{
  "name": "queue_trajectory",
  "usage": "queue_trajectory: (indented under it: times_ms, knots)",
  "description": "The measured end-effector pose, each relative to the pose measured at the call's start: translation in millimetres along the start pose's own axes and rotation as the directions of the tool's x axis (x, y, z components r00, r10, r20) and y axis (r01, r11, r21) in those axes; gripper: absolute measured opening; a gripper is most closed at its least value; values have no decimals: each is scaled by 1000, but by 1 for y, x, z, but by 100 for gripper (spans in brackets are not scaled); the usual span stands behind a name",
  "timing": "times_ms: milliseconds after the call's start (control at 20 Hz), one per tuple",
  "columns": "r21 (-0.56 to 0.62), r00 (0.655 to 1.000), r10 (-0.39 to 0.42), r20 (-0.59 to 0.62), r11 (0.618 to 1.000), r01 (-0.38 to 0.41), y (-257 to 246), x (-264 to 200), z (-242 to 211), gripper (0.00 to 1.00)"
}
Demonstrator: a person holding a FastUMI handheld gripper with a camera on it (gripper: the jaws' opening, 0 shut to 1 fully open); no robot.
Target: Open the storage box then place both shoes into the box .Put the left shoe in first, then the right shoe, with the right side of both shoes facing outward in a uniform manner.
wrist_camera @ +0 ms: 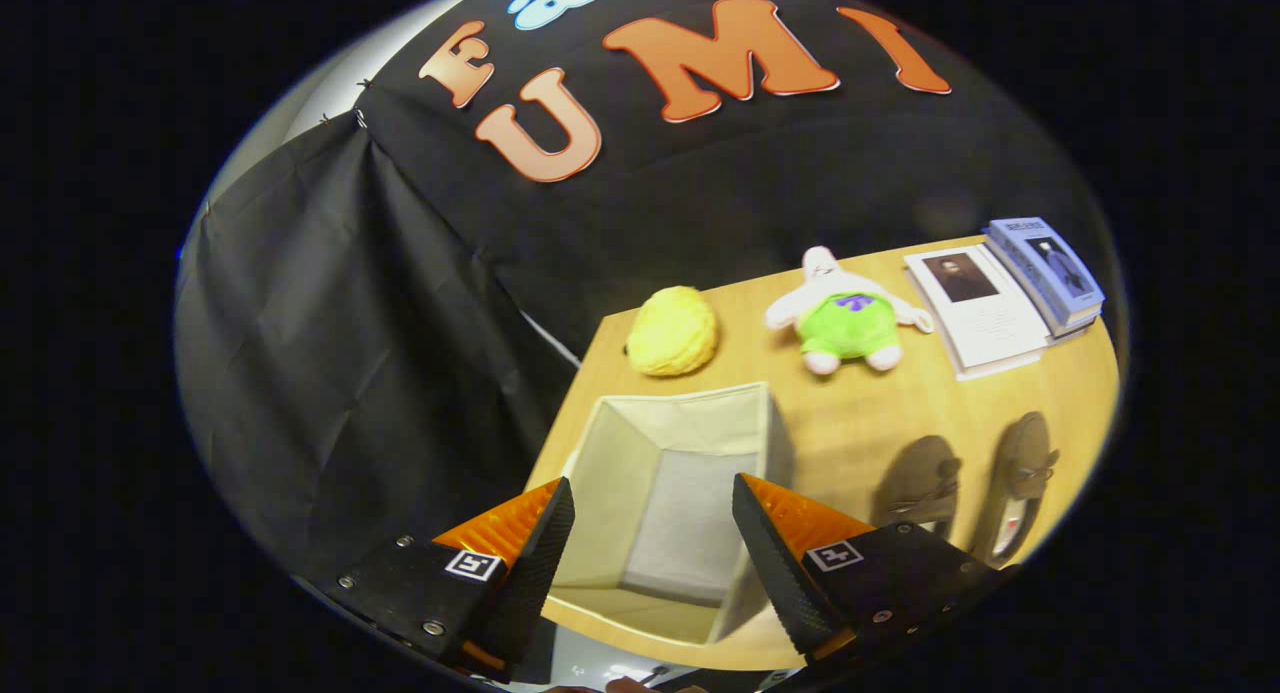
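A beige fabric storage box (690, 413) stands open-topped on the wooden table (900, 403), and I look down into its hollow inside. My gripper (652, 495) hovers above the box, open, with nothing between its fingers. Two brown loafers lie side by side on the table to the right of the box: one shoe (918, 481) closer to the box, the other shoe (1022, 473) beyond it toward the table's right edge. Both shoes are apart from the fingers.
Beyond the box sit a yellow round plush (673, 330) and a white-and-green plush toy (848, 315). Books (990, 303) and a blue stack (1047, 270) lie at the far right corner. Black cloth hangs behind and left of the table.
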State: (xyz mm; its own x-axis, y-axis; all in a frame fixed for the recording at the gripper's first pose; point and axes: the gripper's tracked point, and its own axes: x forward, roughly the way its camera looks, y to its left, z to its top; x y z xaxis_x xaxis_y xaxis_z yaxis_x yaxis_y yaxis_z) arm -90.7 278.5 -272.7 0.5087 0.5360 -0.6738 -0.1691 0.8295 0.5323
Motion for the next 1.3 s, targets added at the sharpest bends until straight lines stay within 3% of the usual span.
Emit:
queue_trajectory:
  times_ms: [300, 700, 800, 850, 1050, 1300]
  knots:
    - [-34, 976, -209, -63, 978, 207, -121, -21, -37, 93]
    - [-35, 931, -313, -187, 949, 313, -197, -9, -103, 73]
    - [-24, 926, -314, -210, 948, 316, -203, 4, -115, 64]
    - [-22, 920, -329, -215, 943, 332, -208, 7, -117, 54]
    - [-65, 890, -411, -200, 911, 406, -237, 29, -116, 41]
    - [-23, 876, -432, -213, 899, 438, -251, 55, -120, 24]
